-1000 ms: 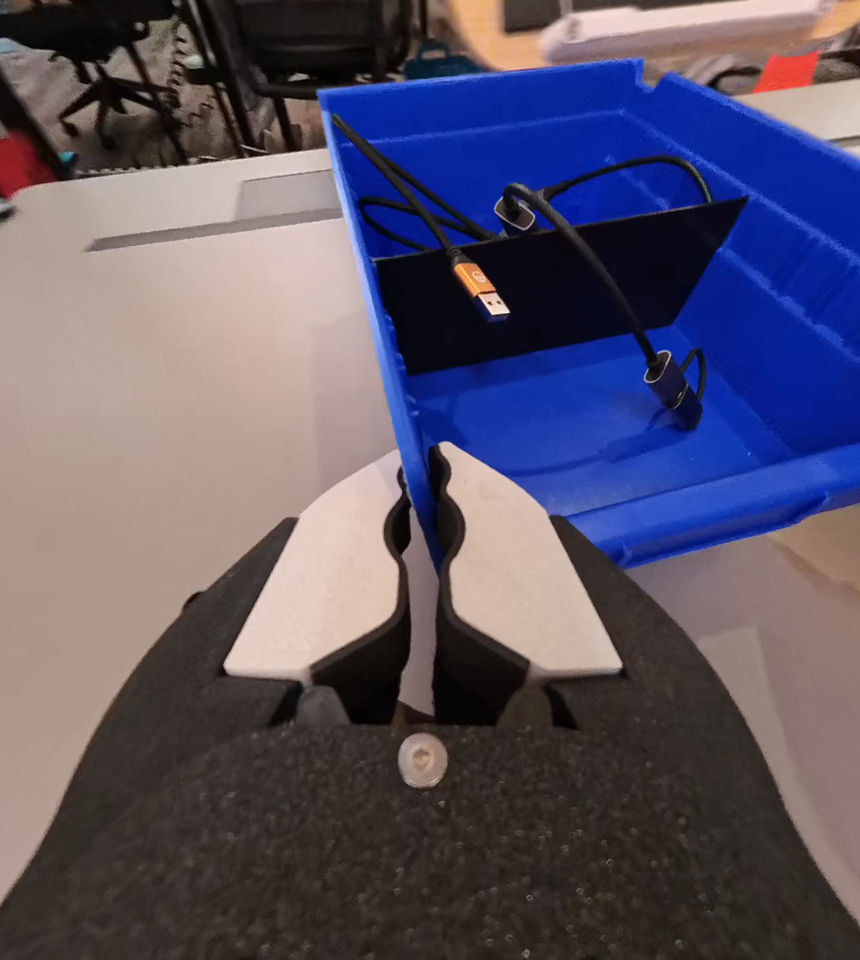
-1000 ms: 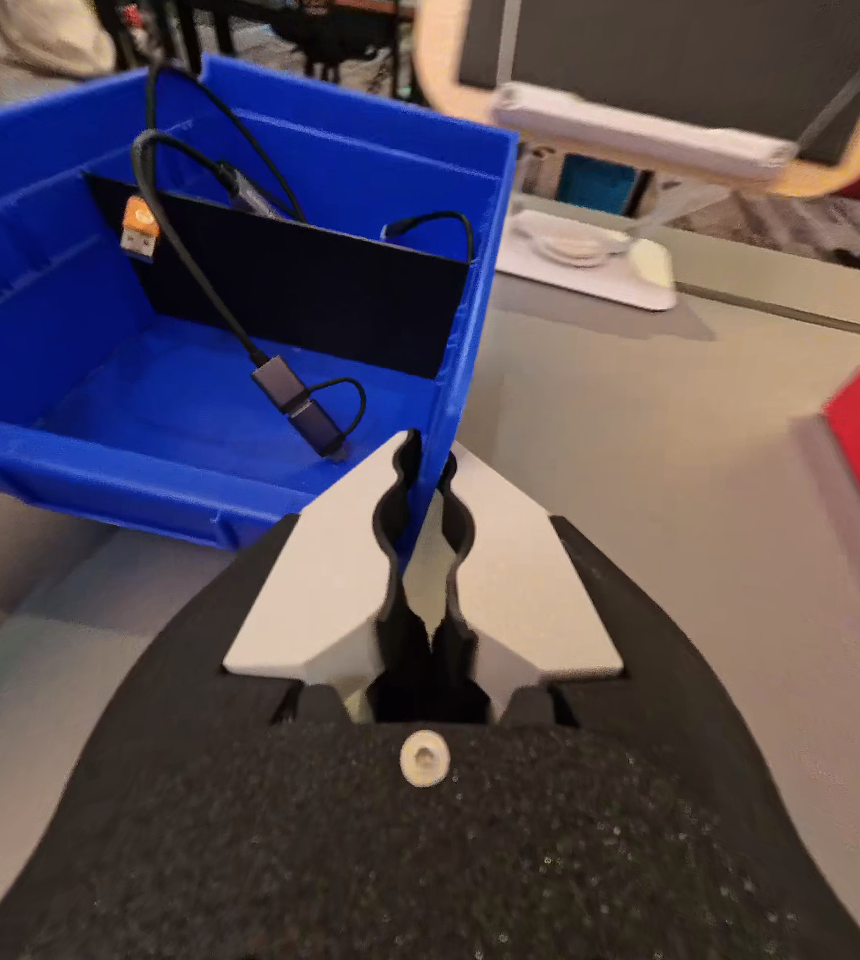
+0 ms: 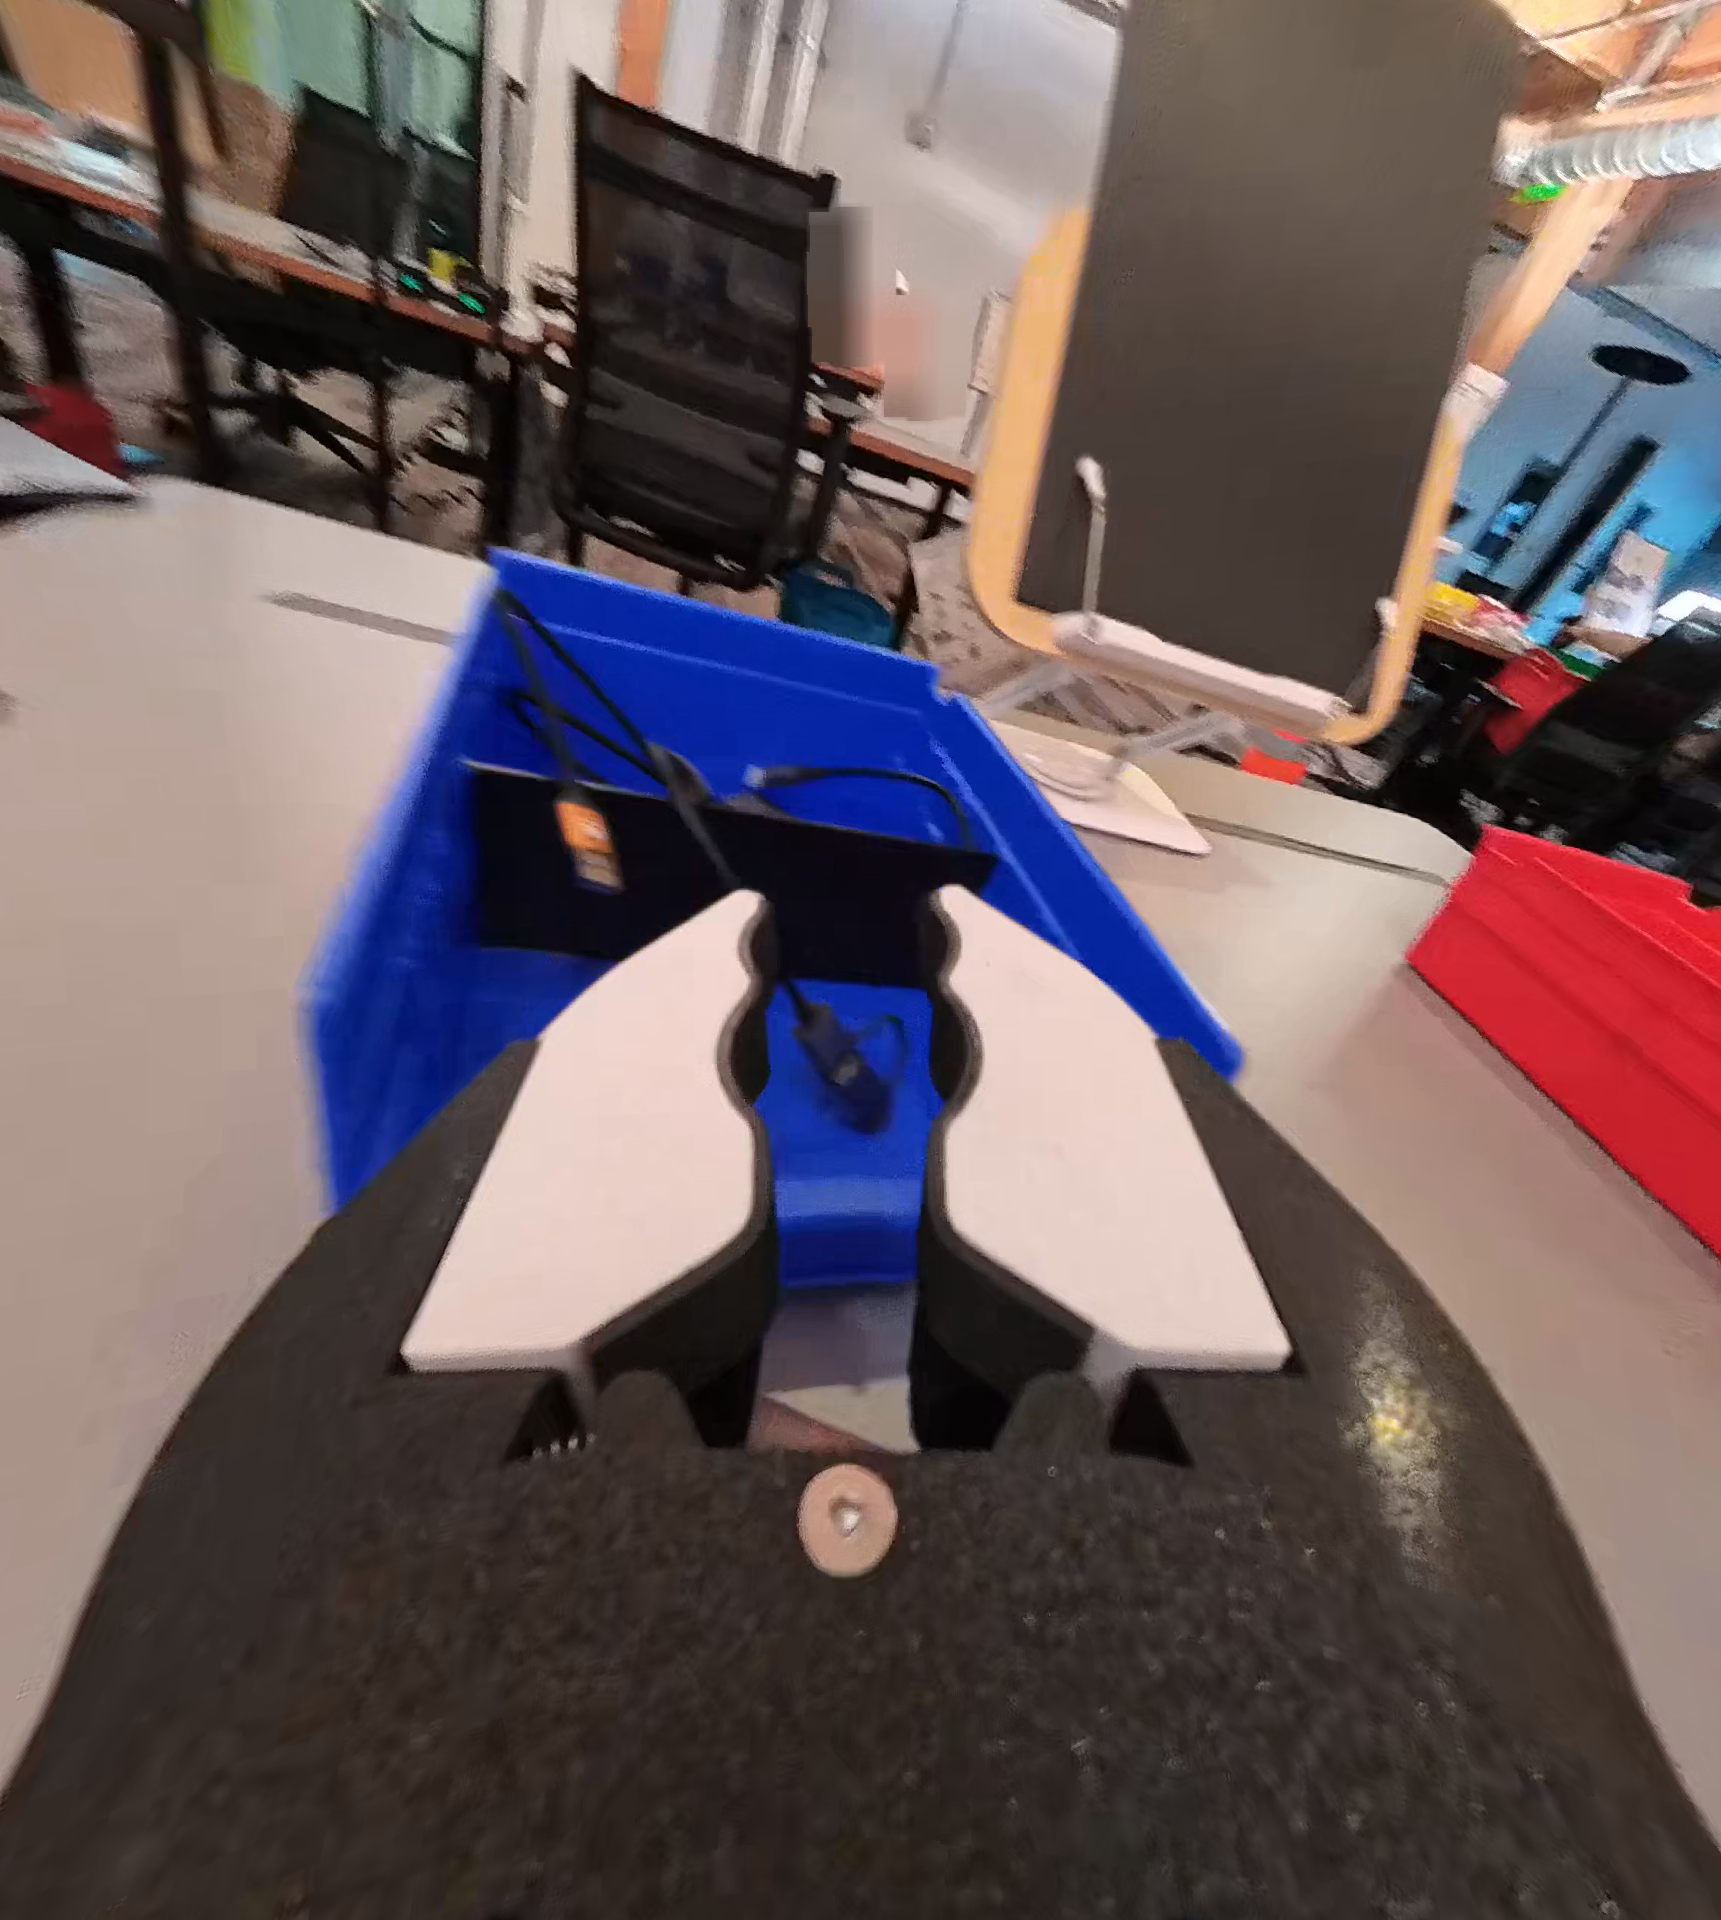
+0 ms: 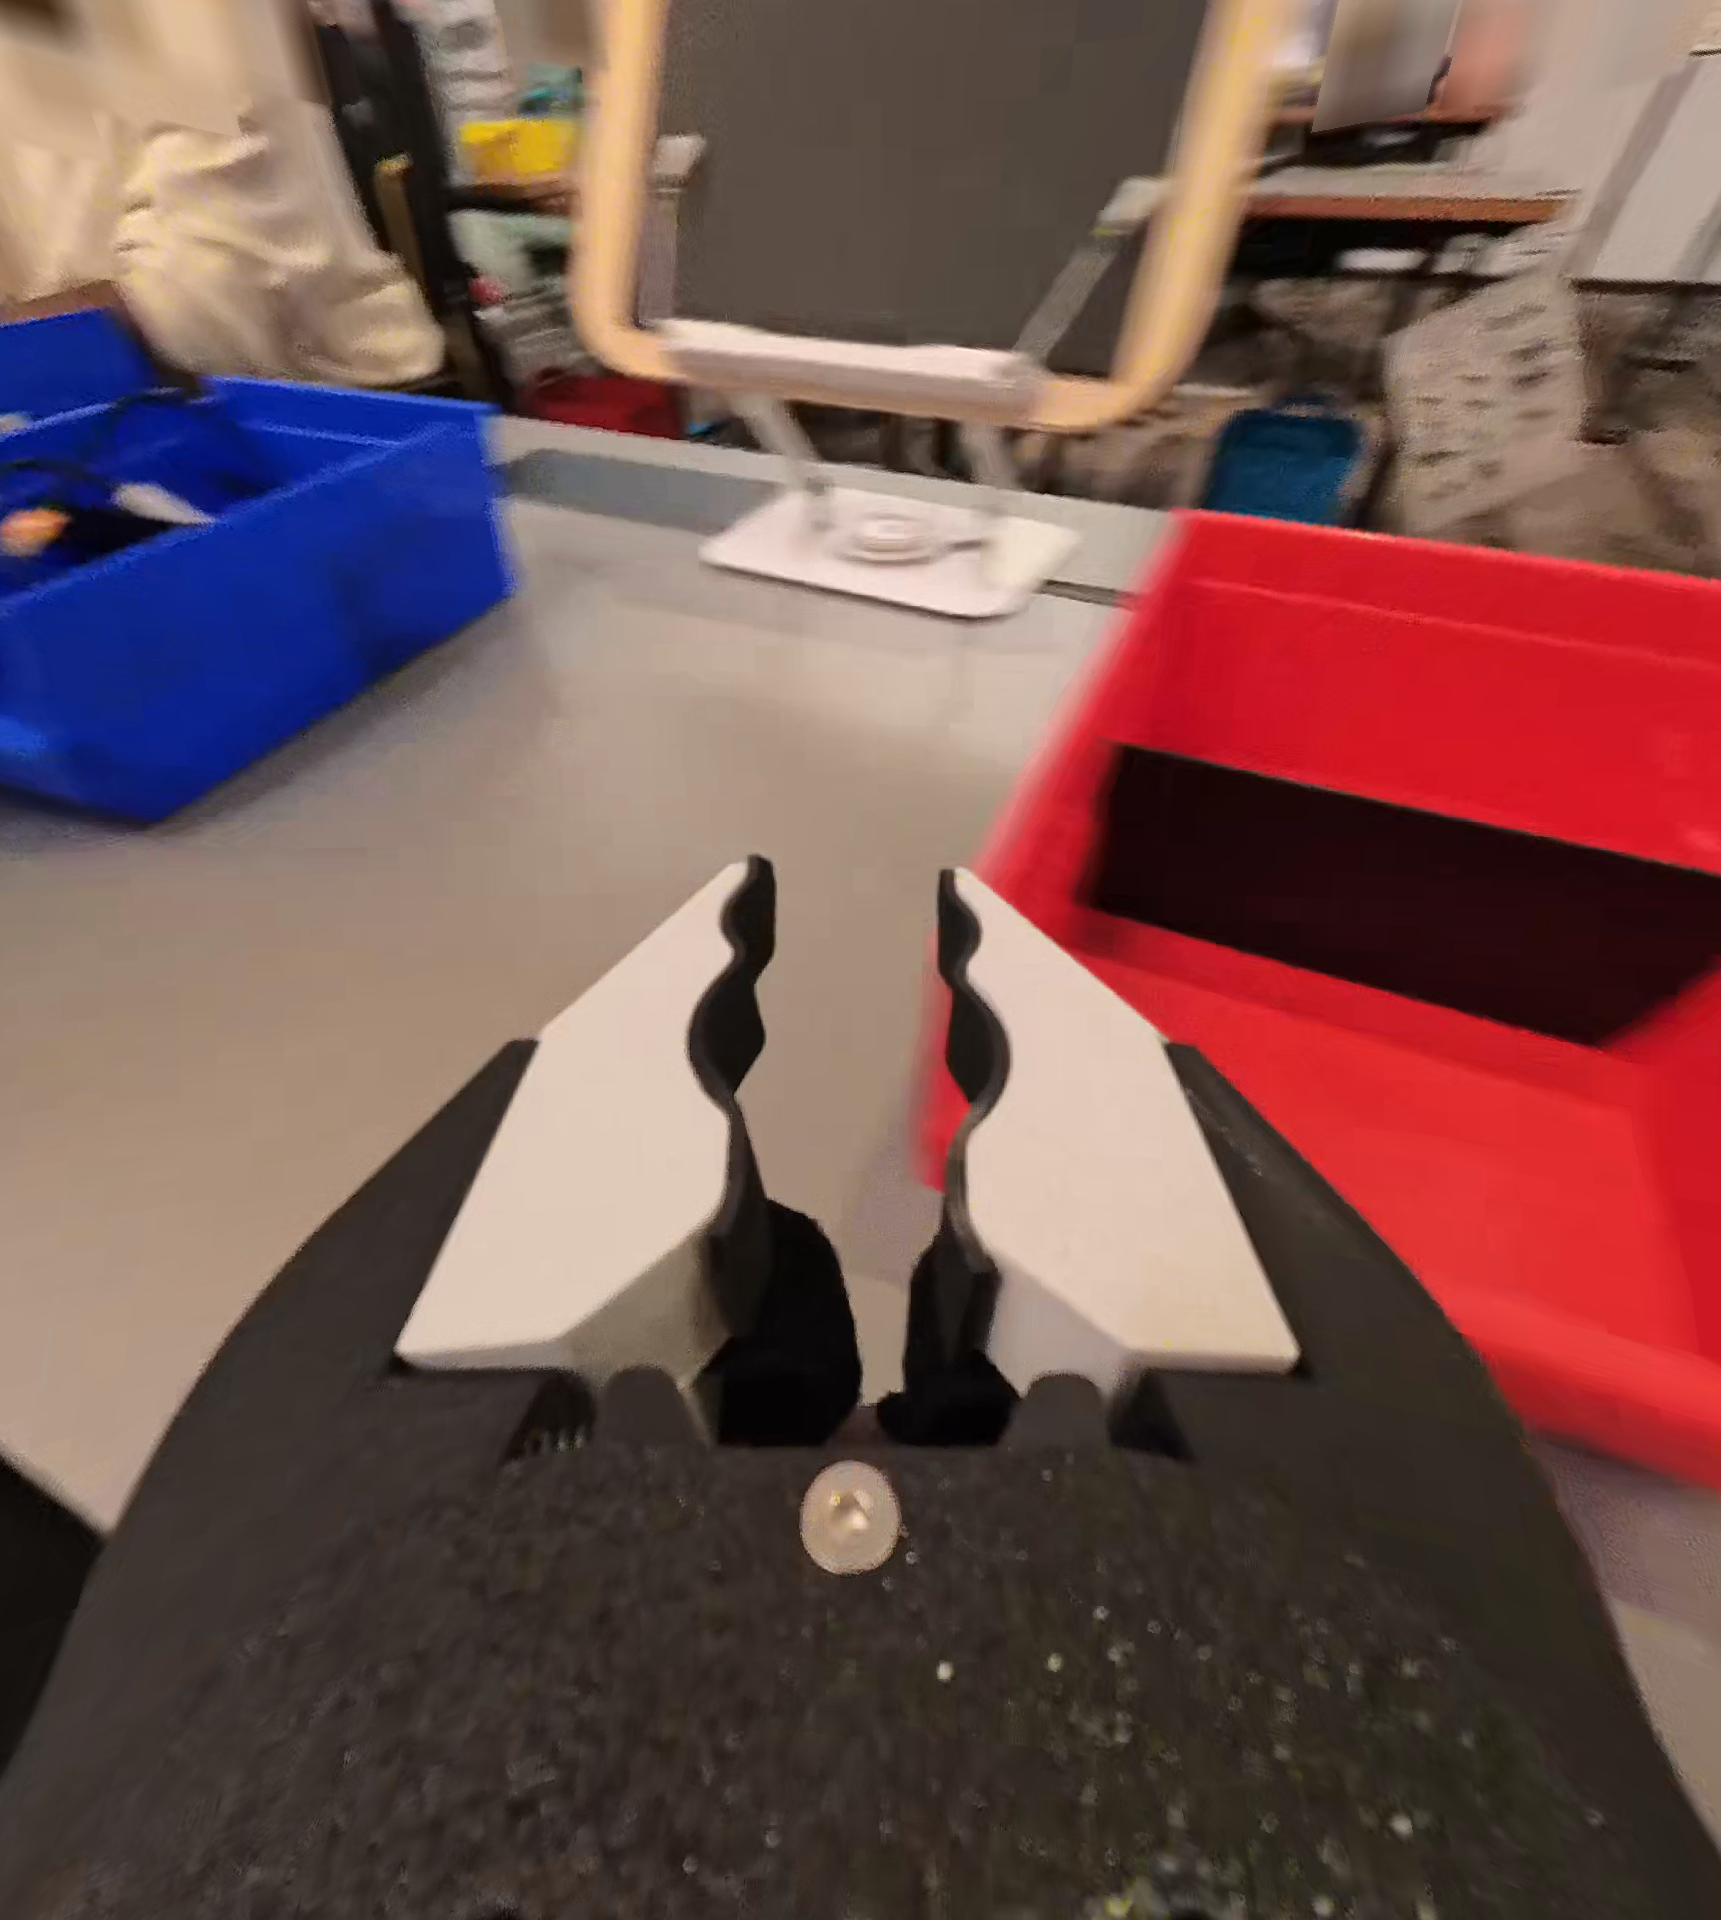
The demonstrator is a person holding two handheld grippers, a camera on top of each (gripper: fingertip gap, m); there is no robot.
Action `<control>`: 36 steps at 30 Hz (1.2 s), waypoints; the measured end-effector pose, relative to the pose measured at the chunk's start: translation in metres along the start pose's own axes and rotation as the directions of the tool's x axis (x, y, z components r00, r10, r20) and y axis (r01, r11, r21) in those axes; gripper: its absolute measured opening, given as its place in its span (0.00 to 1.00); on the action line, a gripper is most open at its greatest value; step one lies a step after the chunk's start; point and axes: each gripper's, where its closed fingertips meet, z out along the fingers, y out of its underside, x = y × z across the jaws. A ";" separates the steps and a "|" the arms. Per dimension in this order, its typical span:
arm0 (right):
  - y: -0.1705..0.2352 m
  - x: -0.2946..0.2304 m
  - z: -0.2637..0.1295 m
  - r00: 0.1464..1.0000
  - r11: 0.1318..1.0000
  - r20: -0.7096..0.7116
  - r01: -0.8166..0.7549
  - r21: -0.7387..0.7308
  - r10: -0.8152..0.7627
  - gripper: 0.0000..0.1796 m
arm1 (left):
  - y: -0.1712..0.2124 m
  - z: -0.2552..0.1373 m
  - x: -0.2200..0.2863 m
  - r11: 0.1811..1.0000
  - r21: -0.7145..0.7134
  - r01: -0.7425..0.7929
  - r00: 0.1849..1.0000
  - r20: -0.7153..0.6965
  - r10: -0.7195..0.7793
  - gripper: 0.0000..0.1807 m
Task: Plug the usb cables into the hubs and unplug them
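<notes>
Holding both grippers empty with jaws apart, we aim the left gripper at the blue bin holding the cables; the right gripper faces the red bin.

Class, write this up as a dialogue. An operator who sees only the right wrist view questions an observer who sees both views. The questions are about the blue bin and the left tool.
Operator: My view shows the blue bin only from outside, and blurred. What lies in its near compartment?
Observer: A small dark hub lies on the floor there, on the end of a black cable.
Operator: And where is the left tool?
Observer: The left tool is open and holds nothing. It is aimed at that near compartment.
</notes>
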 end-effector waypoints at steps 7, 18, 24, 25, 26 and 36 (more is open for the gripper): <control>0.053 0.151 -0.046 0.933 0.994 -0.348 -0.109 -0.031 0.091 0.22 | 0.029 0.011 0.039 0.986 -0.114 -0.123 0.992 -0.054 0.118 0.14; 0.061 0.136 -0.032 0.934 0.992 -0.346 -0.115 -0.060 0.088 0.24 | 0.049 0.013 0.036 0.962 -0.209 -0.176 0.984 -0.059 0.167 0.14; 0.057 0.122 -0.025 0.940 0.991 -0.327 -0.125 -0.056 0.100 0.27 | 0.059 0.013 0.044 0.943 -0.249 -0.221 0.974 -0.109 0.200 0.16; 0.057 0.116 -0.023 0.943 0.991 -0.319 -0.117 -0.063 0.091 0.27 | 0.061 0.014 0.045 0.939 -0.254 -0.232 0.971 -0.115 0.209 0.16; 0.056 0.111 -0.023 0.947 0.992 -0.310 -0.106 -0.069 0.079 0.28 | 0.063 0.014 0.045 0.933 -0.265 -0.244 0.968 -0.117 0.220 0.17; 0.040 0.037 -0.007 0.996 0.998 -0.085 -0.042 -0.041 0.039 0.25 | 0.028 0.035 0.035 0.843 -0.457 -0.284 0.955 -0.214 0.206 0.19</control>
